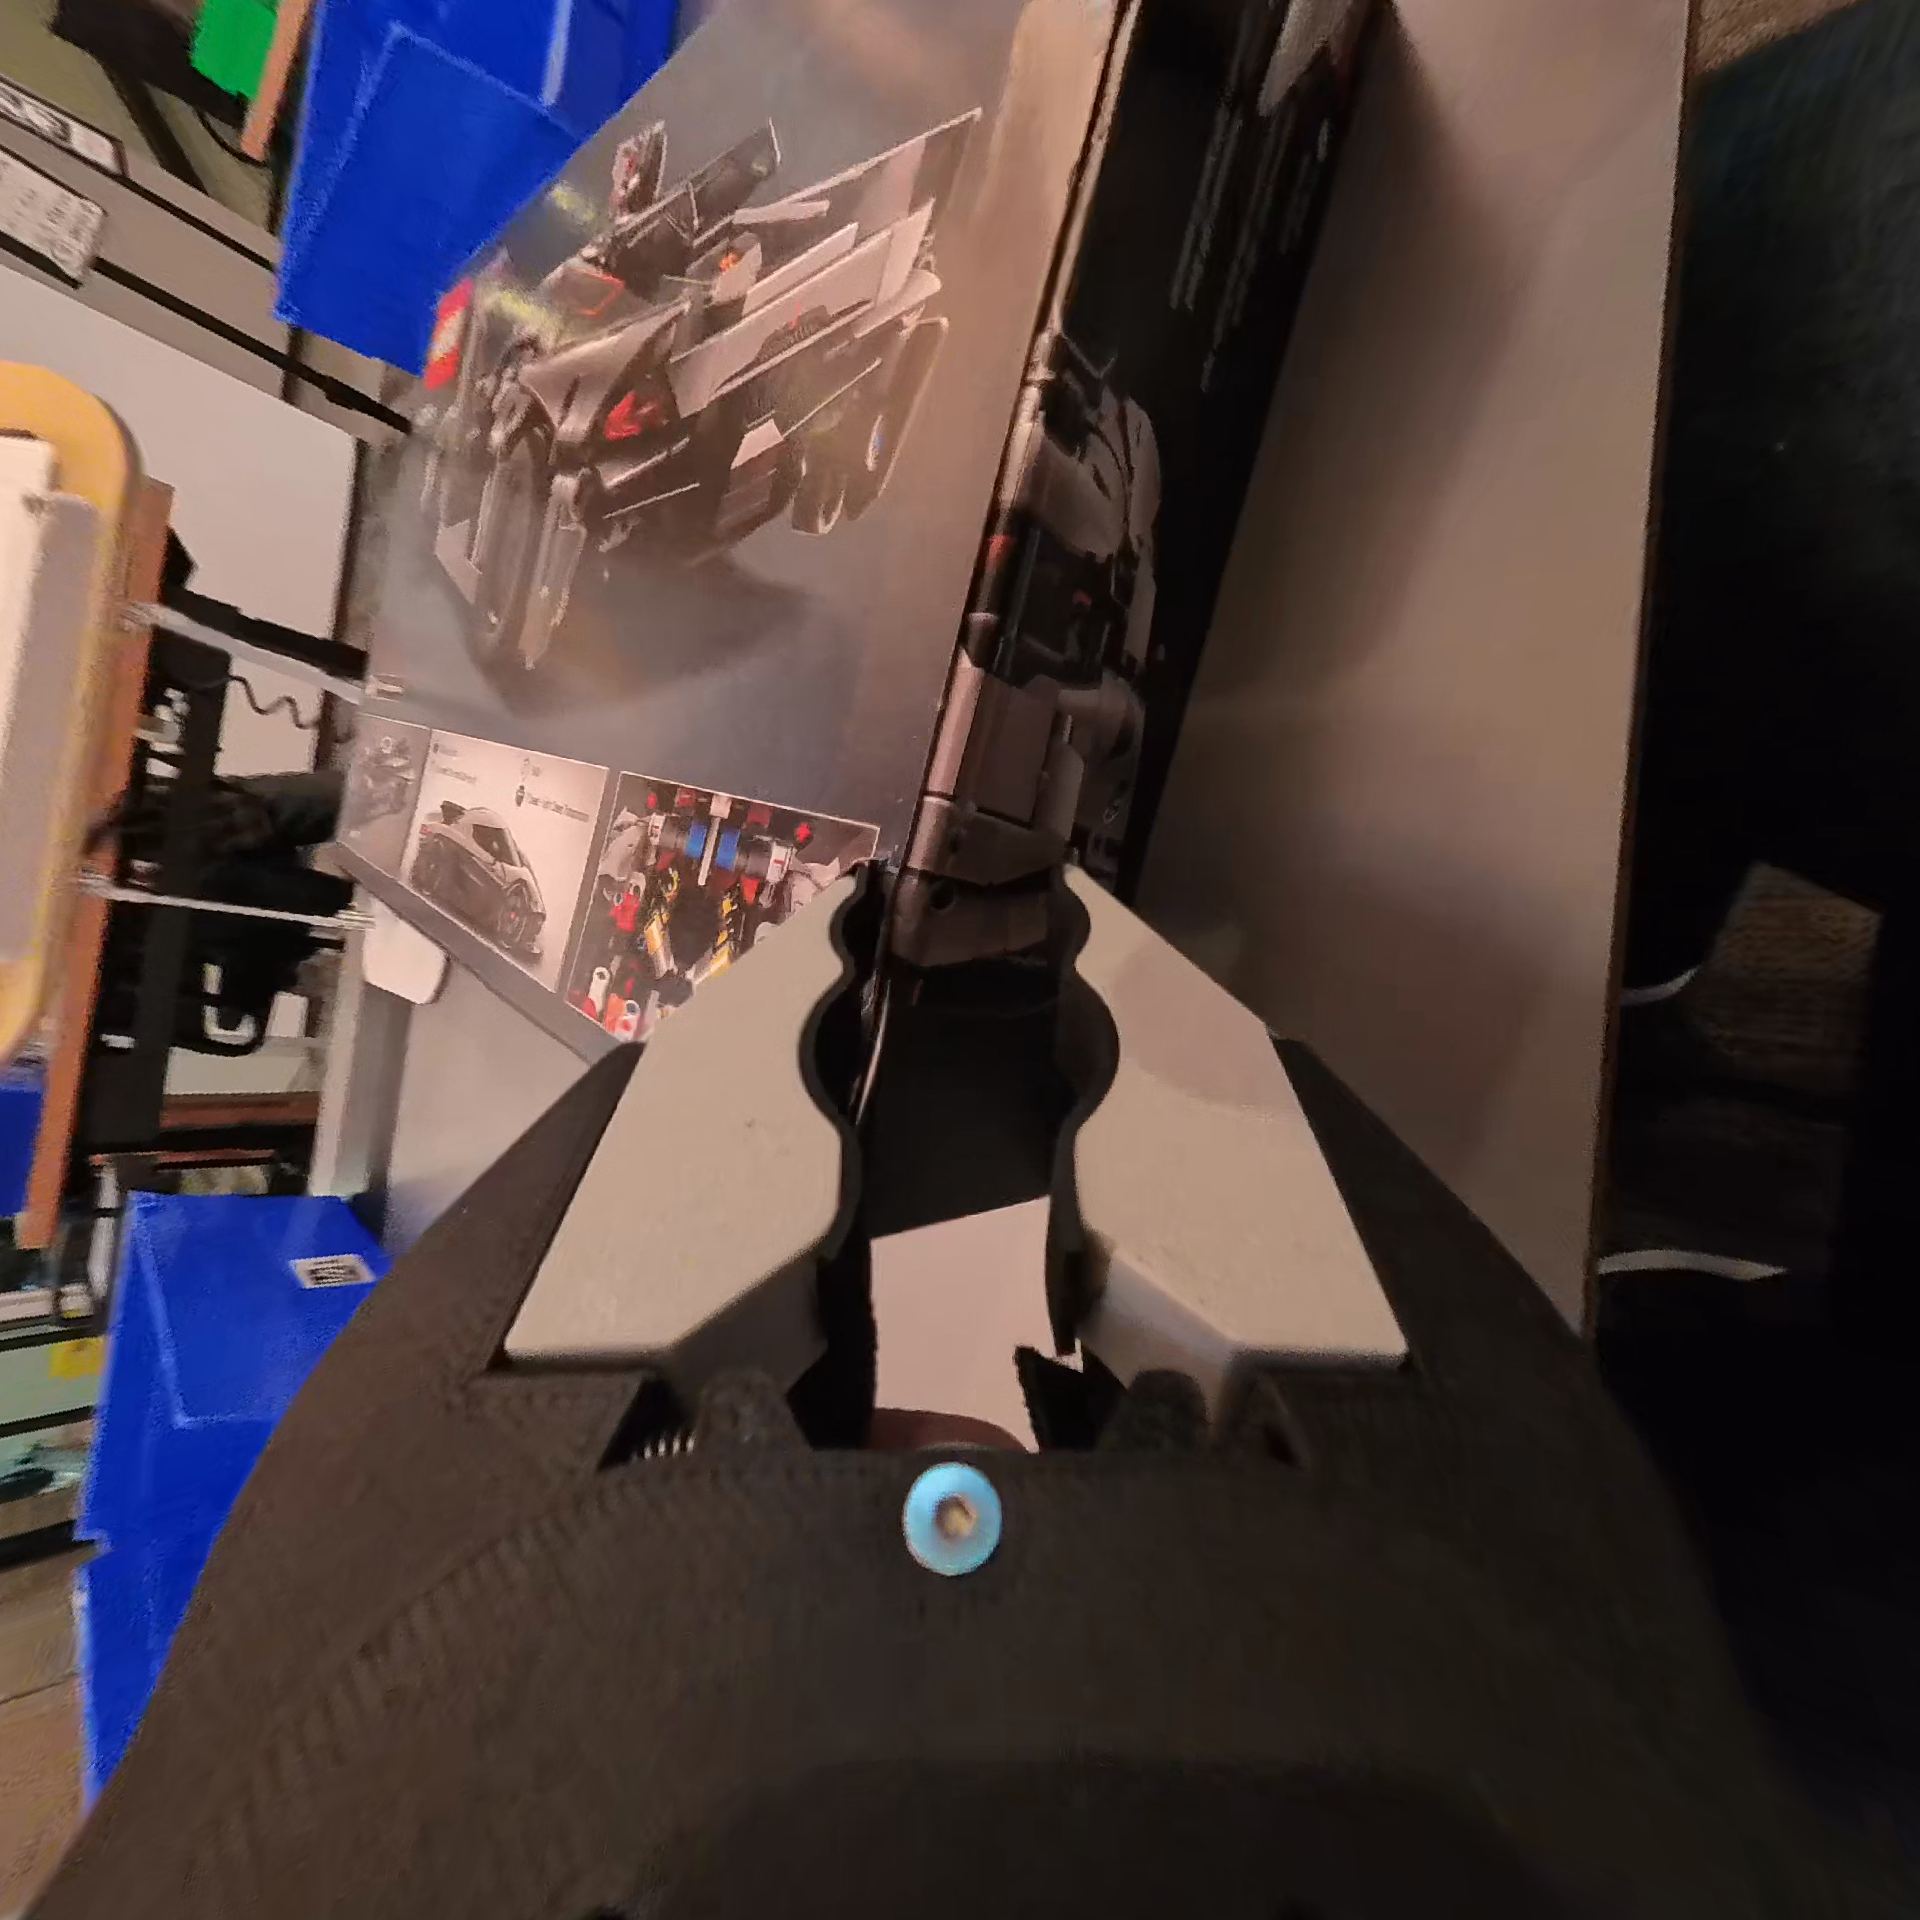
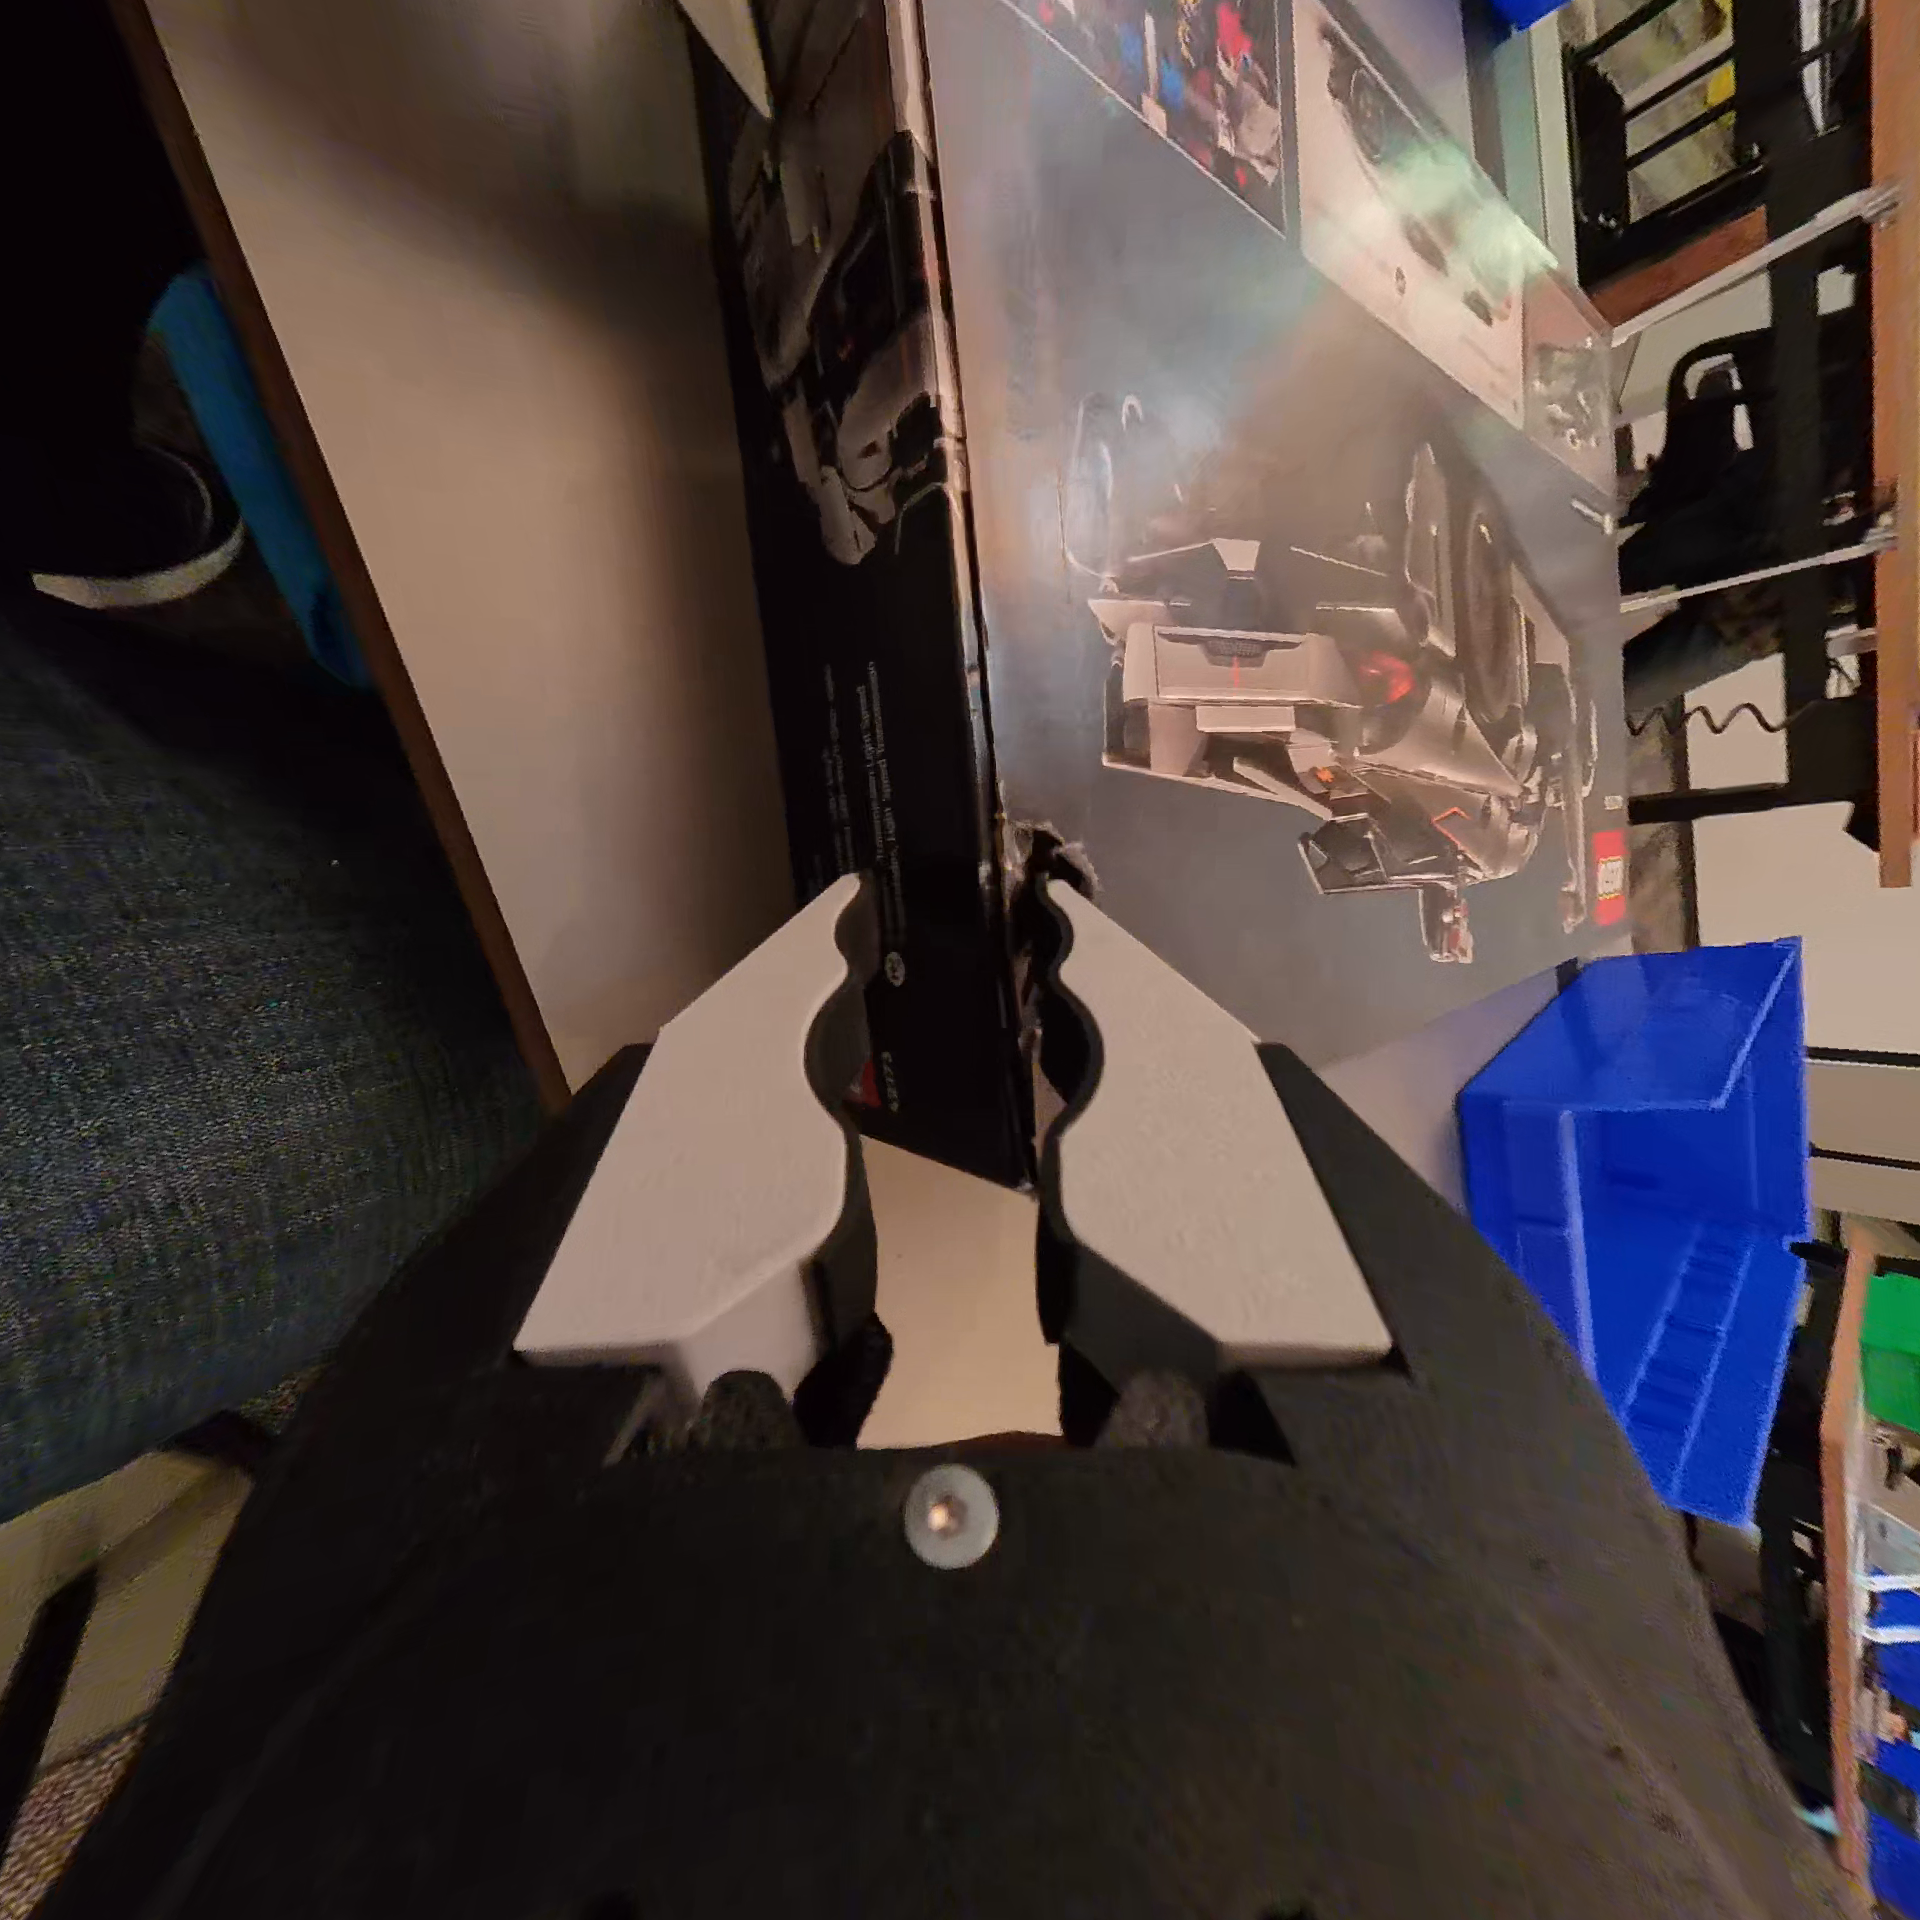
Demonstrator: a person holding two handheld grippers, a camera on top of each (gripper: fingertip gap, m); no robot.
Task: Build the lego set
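Observation:
The lego box (image 1: 727,468) is a large flat carton with a grey car pictured on its broad face and a black narrow side. It rests on a white table (image 1: 1403,623). My left gripper (image 1: 966,894) is shut across the box's thickness at one end, one finger on the pictured face and the other on the hidden face. In the right wrist view the same box (image 2: 1247,520) shows from its other end. My right gripper (image 2: 945,894) is shut across its thickness there, beside a small tear in the cardboard (image 2: 1049,847).
Blue bins stand beyond the box (image 1: 416,156), (image 1: 229,1351), and one sits near my right gripper (image 2: 1642,1195). A black metal shelf rack (image 1: 187,727) stands behind. The table's brown edge (image 2: 343,571) borders dark carpet (image 2: 156,935). The left gripper's tips are roughly 15 centimetres from the right gripper's.

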